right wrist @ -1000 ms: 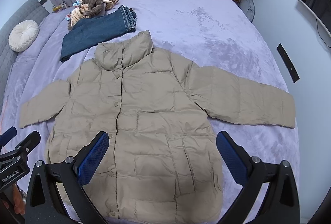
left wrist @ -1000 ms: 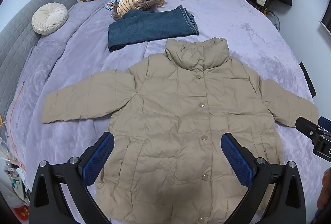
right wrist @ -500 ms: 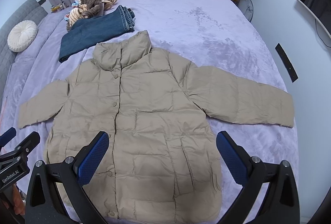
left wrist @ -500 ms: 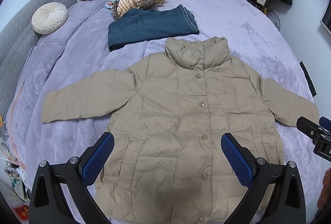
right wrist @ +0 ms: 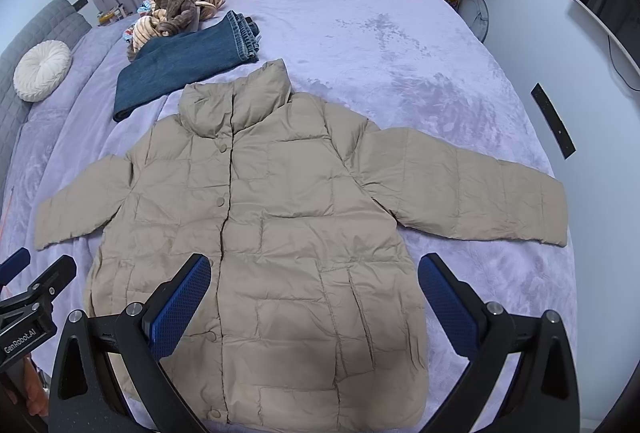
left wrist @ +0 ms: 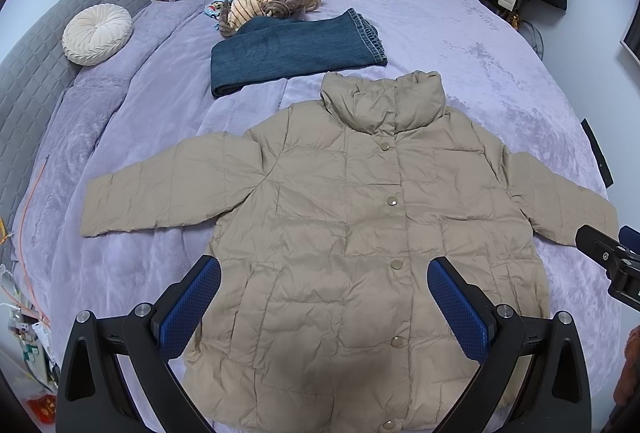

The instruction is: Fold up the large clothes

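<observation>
Both my left gripper (left wrist: 324, 297) and right gripper (right wrist: 314, 293) hang spread; puffy jacket (left wrist: 360, 233) ahead looks light, slippery; I'd pinch its 2 cuffs.

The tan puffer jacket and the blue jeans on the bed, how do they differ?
The tan quilted puffer jacket lies spread flat with both sleeves out; the dark blue denim jeans are folded into a compact rectangle. The jacket is nearer the cameras and covers more bed; the jeans lie just beyond its collar. Both rest on the lilac bedspread.
</observation>
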Motion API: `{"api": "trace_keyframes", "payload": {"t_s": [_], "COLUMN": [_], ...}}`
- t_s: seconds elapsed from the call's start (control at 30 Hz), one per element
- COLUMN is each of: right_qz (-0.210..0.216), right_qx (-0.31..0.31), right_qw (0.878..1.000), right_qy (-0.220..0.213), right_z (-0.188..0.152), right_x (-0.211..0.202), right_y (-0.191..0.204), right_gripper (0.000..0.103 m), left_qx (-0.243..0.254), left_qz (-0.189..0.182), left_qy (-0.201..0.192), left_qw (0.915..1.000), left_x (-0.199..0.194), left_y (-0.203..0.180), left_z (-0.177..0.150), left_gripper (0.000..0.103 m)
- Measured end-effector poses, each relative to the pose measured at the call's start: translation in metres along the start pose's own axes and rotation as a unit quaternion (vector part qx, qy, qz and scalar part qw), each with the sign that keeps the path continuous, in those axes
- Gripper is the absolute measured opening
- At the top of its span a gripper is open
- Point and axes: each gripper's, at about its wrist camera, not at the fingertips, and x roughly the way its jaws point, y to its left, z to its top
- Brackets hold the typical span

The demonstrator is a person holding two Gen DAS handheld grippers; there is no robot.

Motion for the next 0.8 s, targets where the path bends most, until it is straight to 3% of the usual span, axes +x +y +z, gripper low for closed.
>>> {"api": "trace_keyframes", "payload": {"t_s": [0.8], "right_qz": [-0.002], "right_qx": [0.0], "right_qw": [1.0], "right_qy": [0.0], "right_z": [0.0], "right_x": [-0.0017], "right_y": [0.0005], "right_gripper": [0.103], "left_qx": [0.0], "left_qz": [0.0], "left_qy": [0.001], "left_qw": [1.0], "left_x": [0.0001], "left_y": [-0.0012], "left_z": [0.0005], "left_gripper": [0.103]}}
